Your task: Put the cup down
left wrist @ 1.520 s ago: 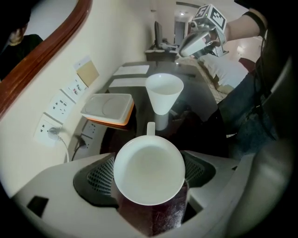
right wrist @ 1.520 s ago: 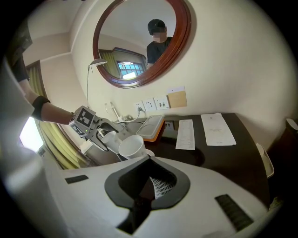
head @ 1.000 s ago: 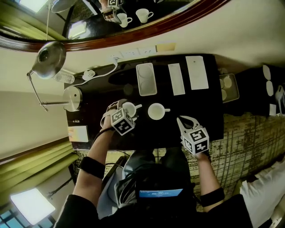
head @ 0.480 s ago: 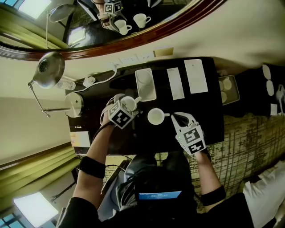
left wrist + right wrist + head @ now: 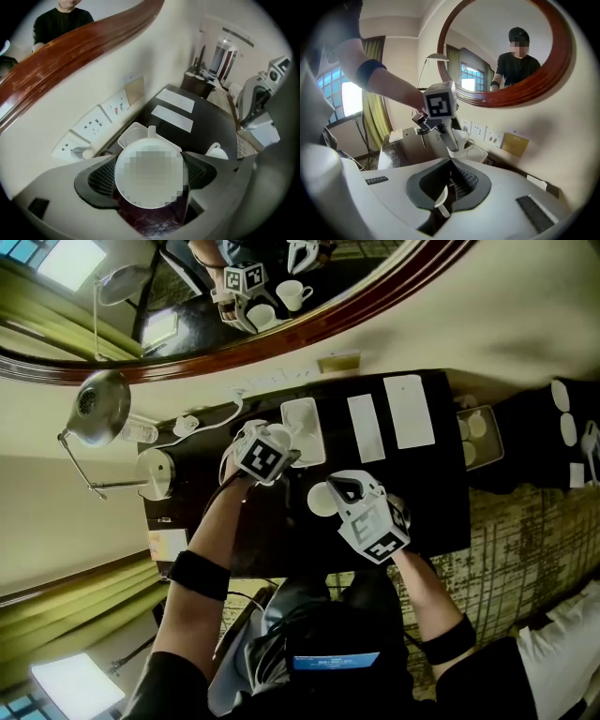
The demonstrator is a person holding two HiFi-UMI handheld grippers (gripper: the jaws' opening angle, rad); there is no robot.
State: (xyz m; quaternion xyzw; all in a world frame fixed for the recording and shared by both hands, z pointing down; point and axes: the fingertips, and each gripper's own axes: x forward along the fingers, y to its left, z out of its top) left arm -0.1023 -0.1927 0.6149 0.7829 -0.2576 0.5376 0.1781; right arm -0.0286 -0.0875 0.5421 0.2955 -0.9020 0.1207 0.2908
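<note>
Cup (image 5: 149,174) now nearer white tray (image 5: 132,136)

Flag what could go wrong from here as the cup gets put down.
The cup in the left gripper hangs at the edge of the white tray; set on its rim, it might tip. The shut right gripper sits right beside the second cup and could knock it.

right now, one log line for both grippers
left gripper: jaws shut on cup, near white tray | right gripper: jaws shut on second cup's handle
</note>
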